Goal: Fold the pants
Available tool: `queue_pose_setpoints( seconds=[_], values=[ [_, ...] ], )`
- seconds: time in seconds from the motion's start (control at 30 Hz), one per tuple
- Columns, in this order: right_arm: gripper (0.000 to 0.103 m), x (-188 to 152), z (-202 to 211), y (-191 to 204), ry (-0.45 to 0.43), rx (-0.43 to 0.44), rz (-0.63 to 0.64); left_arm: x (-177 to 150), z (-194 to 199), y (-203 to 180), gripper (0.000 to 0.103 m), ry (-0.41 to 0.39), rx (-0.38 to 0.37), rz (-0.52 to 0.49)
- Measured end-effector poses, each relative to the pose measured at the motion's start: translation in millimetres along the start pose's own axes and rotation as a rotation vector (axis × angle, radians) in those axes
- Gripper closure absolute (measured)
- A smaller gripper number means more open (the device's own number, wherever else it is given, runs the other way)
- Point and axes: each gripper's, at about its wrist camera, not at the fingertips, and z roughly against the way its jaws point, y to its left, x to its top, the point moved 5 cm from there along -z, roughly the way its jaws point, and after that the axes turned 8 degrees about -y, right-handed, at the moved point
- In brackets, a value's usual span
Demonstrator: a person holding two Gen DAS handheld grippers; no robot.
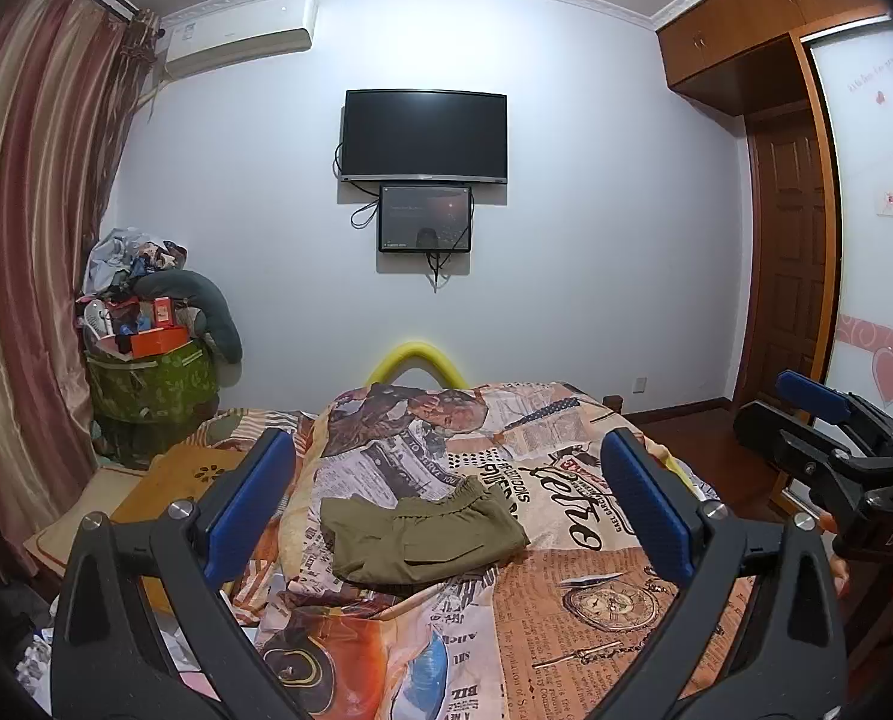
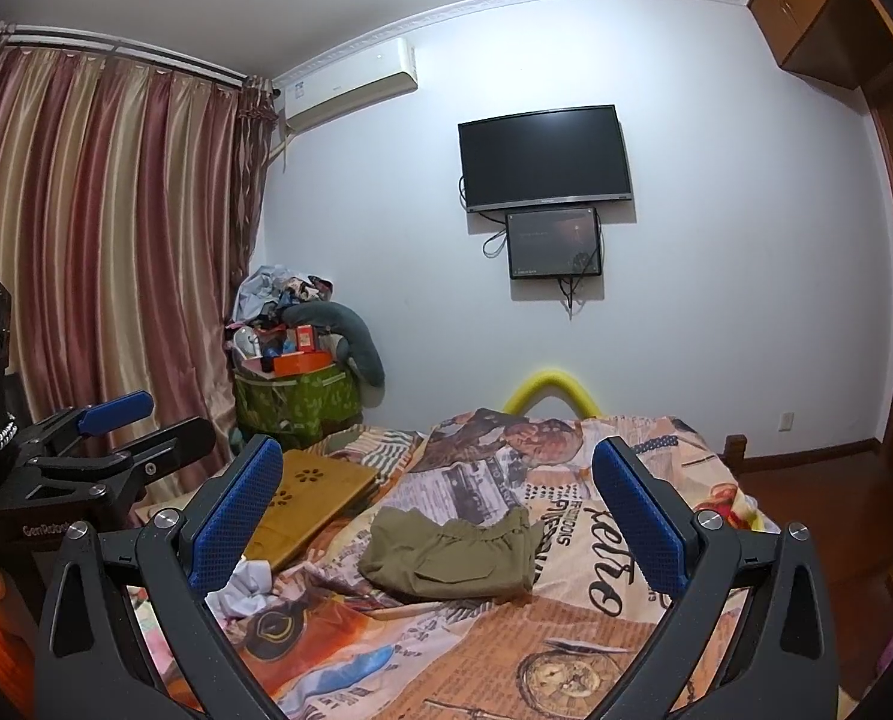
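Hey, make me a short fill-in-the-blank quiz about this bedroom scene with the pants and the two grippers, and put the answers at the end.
1. The pants lying folded on the bedspread are olive ____ in colour.
2. Both the left gripper and the right gripper have their jaws ____, holding nothing.
3. On the wall, the small monitor hangs directly ____ the television.
4. The pads on the gripper fingers are coloured ____.

Answers: green; open; below; blue

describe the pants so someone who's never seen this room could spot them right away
Start at the bed under the wall-mounted TV, covered in a busy newspaper-print quilt. The pants lie folded in a compact bundle mid-bed. They are the only plain olive-green thing on that orange, patterned cover.
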Motion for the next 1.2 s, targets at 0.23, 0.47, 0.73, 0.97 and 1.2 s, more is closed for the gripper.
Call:
queue_pose_setpoints(
  seconds=[0.23, 0.47, 0.73, 0.97, 1.2],
  values=[
    [0.0, 0.7, -0.2, 0.4, 0.003, 0.0, 0.0, -0.3, -2.5, -0.5, 0.0, 0.007, -0.005, 0.004],
    [0.0, 1.4, -0.1, 0.5, 0.003, -0.001, -0.001, -0.6, -4.2, 0.4, 0.0, 0.012, -0.011, 0.008],
    [0.0, 2.1, -0.3, 0.0, 0.004, -0.004, -0.004, -2.3, -6.9, -3.7, 0.0, 0.023, -0.023, 0.002],
    [0.0, 3.1, -0.4, -1.6, 0.004, -0.007, -0.006, -3.1, -7.0, -7.5, 0.0, 0.026, -0.032, -0.002],
    [0.0, 2.5, -0.4, -2.3, 0.004, -0.009, -0.007, -2.6, -6.0, -8.8, 0.0, 0.023, -0.039, 0.006]
  ],
)
